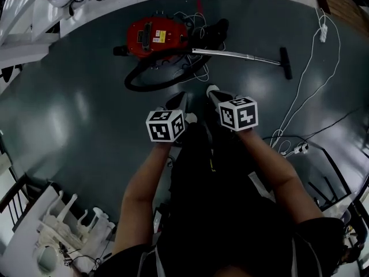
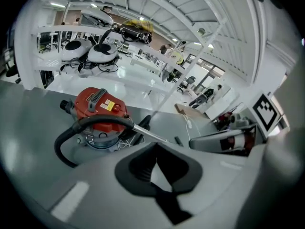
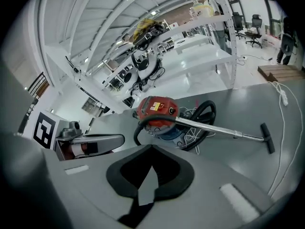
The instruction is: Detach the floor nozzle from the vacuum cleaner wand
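A red canister vacuum point(image 1: 154, 36) lies on the dark grey floor, its black hose point(image 1: 151, 83) looped in front of it. The silver wand point(image 1: 236, 55) runs right from it to the black floor nozzle point(image 1: 285, 62). In the right gripper view the same vacuum point(image 3: 157, 111), wand point(image 3: 224, 131) and nozzle point(image 3: 267, 137) lie ahead. My left gripper point(image 1: 176, 103) and right gripper point(image 1: 214, 94) hang side by side in the air, short of the hose, both shut with nothing between their jaws. The left gripper view shows the vacuum point(image 2: 100, 109) and the wand point(image 2: 150, 133) beyond the closed jaws.
A white cable point(image 1: 311, 56) trails across the floor right of the nozzle down to a power strip point(image 1: 300, 149). A black bag point(image 1: 216, 30) and loose white wires lie by the vacuum. A white rack point(image 1: 63, 224) stands at the lower left. White shelving point(image 2: 90, 51) lines the far side.
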`<state>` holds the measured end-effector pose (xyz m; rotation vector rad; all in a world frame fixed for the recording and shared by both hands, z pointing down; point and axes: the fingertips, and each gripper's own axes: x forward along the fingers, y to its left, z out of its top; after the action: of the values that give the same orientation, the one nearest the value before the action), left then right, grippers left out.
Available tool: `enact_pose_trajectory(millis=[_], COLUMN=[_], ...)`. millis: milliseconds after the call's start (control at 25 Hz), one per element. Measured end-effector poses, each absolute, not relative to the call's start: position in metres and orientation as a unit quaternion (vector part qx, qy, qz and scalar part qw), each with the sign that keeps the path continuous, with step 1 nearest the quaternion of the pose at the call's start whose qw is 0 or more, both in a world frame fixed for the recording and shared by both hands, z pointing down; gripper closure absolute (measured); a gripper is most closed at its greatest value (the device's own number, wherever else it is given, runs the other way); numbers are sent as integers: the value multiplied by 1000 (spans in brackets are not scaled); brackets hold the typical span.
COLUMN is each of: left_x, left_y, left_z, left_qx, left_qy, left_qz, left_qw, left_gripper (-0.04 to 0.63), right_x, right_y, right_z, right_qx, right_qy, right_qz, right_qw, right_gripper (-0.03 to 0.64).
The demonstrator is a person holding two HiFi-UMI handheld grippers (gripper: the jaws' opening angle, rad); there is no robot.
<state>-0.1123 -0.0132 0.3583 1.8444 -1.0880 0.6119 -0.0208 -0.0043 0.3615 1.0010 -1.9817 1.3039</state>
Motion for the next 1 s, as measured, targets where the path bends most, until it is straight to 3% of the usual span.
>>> enact_pose_trajectory(millis=[1000], left_x=[-121], left_y=[-104], left_z=[504], left_qx=[681], left_qy=[-509], left_qz=[224], left_qw=[476], left_gripper=[586], right_x=[-32], right_y=[-94], right_z=[517], right_qx=[310], right_qy=[-771], right_qz=[435], right_qw=[347], right_gripper=[619])
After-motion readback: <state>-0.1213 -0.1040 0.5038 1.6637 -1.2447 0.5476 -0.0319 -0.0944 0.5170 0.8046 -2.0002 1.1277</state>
